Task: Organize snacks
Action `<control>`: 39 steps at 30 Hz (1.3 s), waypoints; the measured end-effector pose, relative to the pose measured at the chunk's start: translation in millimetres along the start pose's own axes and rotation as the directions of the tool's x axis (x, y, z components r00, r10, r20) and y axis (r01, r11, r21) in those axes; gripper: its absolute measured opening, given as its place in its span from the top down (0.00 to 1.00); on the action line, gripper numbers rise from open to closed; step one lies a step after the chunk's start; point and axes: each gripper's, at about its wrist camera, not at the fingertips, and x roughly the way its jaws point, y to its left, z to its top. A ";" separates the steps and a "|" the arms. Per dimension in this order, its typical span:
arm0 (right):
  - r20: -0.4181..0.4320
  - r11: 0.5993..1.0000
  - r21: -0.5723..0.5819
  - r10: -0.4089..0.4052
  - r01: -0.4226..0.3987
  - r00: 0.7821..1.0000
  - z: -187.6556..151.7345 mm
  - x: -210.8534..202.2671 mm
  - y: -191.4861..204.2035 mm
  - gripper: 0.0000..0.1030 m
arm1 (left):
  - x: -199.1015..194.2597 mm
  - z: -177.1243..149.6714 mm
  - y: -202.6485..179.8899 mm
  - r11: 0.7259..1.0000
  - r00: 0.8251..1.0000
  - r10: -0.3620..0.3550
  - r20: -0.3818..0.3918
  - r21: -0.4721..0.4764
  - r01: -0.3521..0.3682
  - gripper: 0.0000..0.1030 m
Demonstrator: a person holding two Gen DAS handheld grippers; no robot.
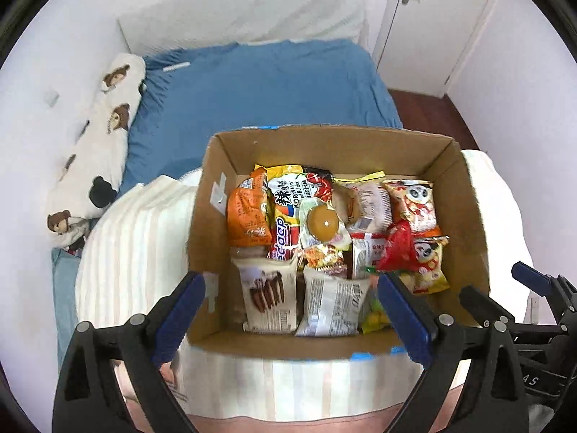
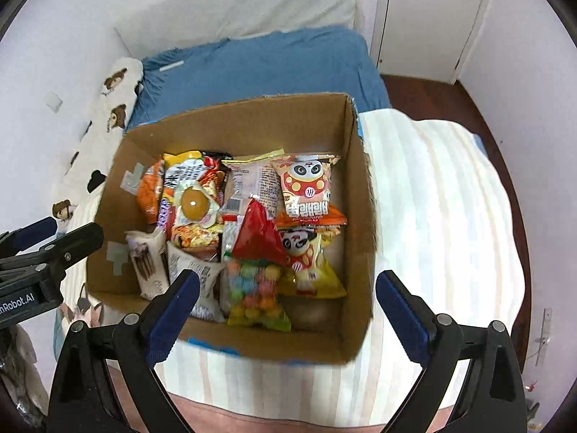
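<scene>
Bed under striped blanket (image 2: 432,195) carries your box (image 1: 209,216) of snacks (image 2: 252,216); both grippers, left (image 1: 290,306) and right (image 2: 286,301), hover released and empty, so choose one packet and descend.

Bed (image 1: 274,83) is carrying everything: blue sheet is showing bare over its far half, a striped white quilt (image 1: 133,249) is lying across the near half and hanging over the near edge. Cardboard box (image 2: 364,195) is sitting directly on the quilt, roughly mid-width, its far wall reaching toward the blue sheet, with quilt showing at its left, right and near sides. A long white bear-print pillow (image 1: 108,122) is lying along the bed's left edge against the wall, and a folded white blanket or cushion (image 1: 252,11) is sitting at the far edge.
</scene>
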 end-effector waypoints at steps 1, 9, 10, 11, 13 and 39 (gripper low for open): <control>0.017 1.000 -0.003 0.002 -0.001 1.000 -5.9 -7.5 1.4 0.03 | -6.2 -4.7 -0.6 1.000 1.000 0.000 0.016 0.001 0.000 0.05; 0.143 1.000 -0.008 0.025 -0.024 0.989 -55.4 -68.7 7.8 0.03 | -66.9 -52.9 -9.7 1.000 0.988 0.005 0.153 -0.002 -0.005 0.05; 0.158 1.000 -0.007 0.025 -0.024 0.987 -61.6 -75.7 7.5 0.03 | -74.2 -59.5 -9.0 1.000 0.986 0.003 0.166 -0.009 -0.002 0.05; 0.170 1.000 -0.006 0.029 -0.029 0.985 -66.5 -81.6 6.9 0.03 | -78.6 -64.1 -8.7 1.000 0.985 0.001 0.175 -0.012 0.001 0.05; 0.195 0.999 -0.003 0.038 -0.038 0.980 -79.6 -97.4 5.1 0.03 | -90.1 -76.1 -7.4 1.000 0.981 0.002 0.194 -0.023 0.003 0.05; 0.448 0.999 -0.035 0.047 -0.035 0.893 -228.1 -269.4 7.5 0.00 | -229.1 -210.5 3.5 0.997 0.924 0.048 0.380 -0.074 -0.021 0.05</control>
